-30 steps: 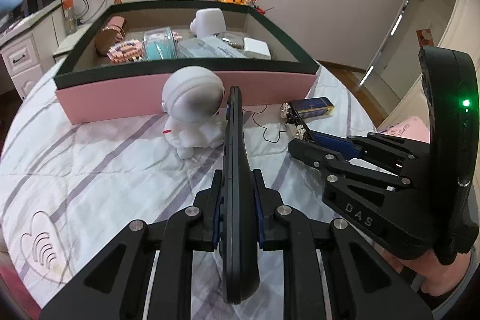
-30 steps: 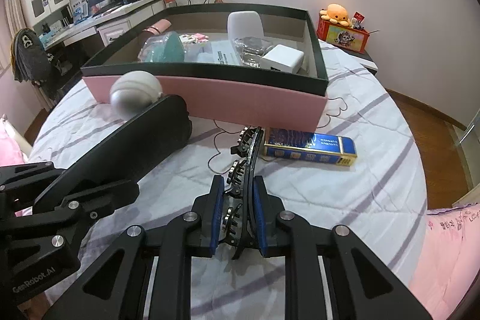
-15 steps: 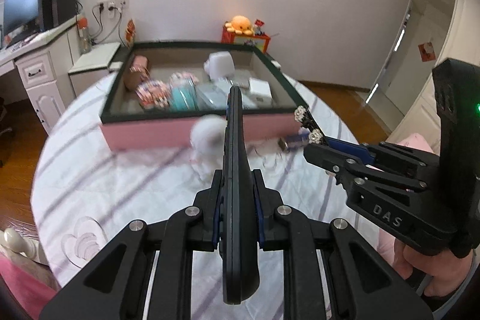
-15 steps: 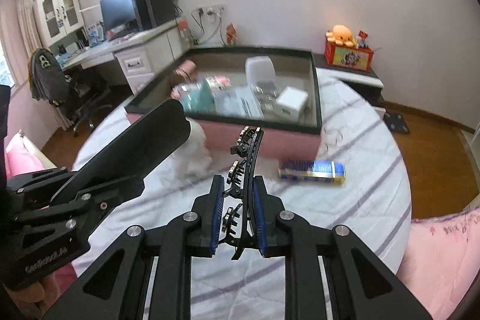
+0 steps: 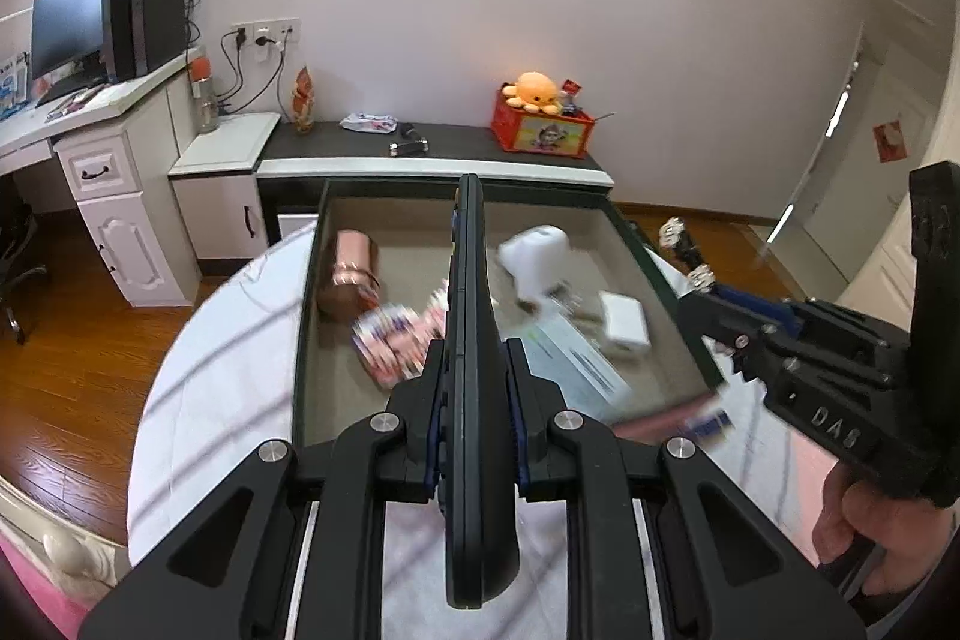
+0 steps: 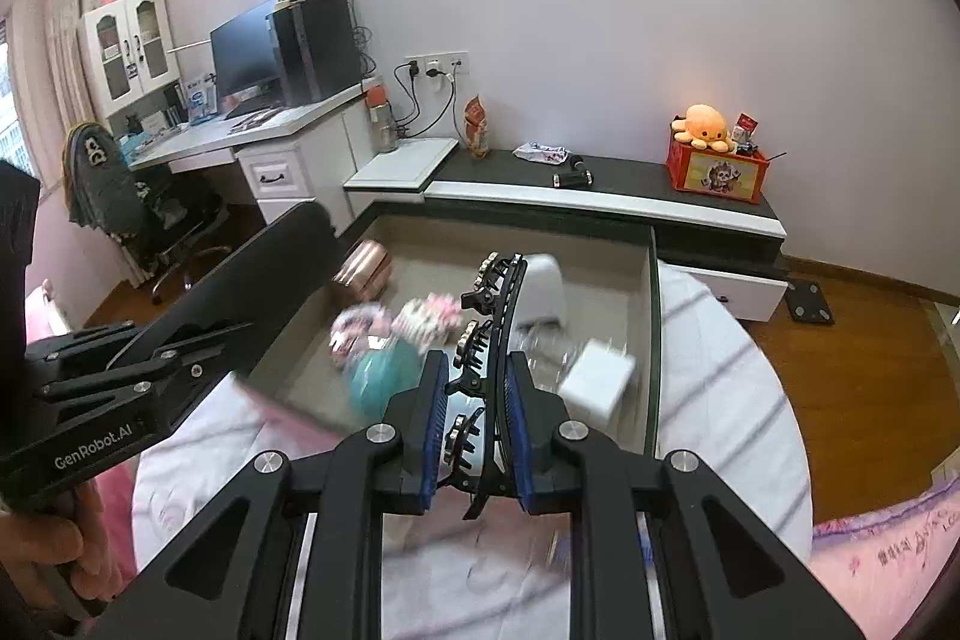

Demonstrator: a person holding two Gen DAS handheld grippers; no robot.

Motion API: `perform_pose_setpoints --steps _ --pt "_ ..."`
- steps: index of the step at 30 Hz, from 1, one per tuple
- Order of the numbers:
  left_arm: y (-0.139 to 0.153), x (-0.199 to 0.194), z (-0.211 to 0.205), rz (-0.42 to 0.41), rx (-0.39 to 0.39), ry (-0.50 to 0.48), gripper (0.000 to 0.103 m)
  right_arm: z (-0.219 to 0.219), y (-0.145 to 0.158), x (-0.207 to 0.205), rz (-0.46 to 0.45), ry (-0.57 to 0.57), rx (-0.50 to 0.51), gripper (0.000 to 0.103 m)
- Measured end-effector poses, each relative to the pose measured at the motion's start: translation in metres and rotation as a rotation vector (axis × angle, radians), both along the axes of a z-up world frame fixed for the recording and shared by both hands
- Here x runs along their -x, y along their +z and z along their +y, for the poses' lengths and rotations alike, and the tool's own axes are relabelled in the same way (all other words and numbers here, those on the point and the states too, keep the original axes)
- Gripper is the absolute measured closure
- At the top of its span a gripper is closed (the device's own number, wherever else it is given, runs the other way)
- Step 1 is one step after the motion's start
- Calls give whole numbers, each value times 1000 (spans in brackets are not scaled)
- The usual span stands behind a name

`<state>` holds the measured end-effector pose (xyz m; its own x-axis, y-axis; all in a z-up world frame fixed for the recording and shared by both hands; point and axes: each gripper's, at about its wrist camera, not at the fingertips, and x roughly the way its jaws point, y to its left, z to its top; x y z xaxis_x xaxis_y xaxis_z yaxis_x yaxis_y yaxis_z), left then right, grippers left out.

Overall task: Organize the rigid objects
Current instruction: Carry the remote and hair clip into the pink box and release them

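Now both grippers sit higher than a second ago, looking down into the box. The left gripper is clamped on a flat black bar, the right gripper on a studded clip. The blue pack, probably blurred, lies outside the box.

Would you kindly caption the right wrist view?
Right gripper clamps a black hair clip above the open box.

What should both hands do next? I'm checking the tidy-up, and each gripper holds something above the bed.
Probably carry both on over the box and lower them in. The left gripper is shut on a flat black object, the right gripper on a black studded strip; bare floor shows near the back wall.
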<state>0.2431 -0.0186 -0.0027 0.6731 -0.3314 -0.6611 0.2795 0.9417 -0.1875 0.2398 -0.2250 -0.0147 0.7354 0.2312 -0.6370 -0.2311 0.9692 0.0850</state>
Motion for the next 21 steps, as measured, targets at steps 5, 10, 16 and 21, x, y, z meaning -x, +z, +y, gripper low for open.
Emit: perform_pose_setpoints --steps 5,10,16,21 --pt "-21 -45 -1 51 16 3 86 -5 -16 -49 32 -17 17 84" --pt "-44 -77 -7 100 19 6 86 -11 -41 -87 102 -39 33 84" --pt "-68 -96 -16 149 -7 6 86 -21 -61 -110 177 -75 49 84" --pt "-77 -102 -20 168 -30 3 85 -20 -74 -122 246 -75 89 83"
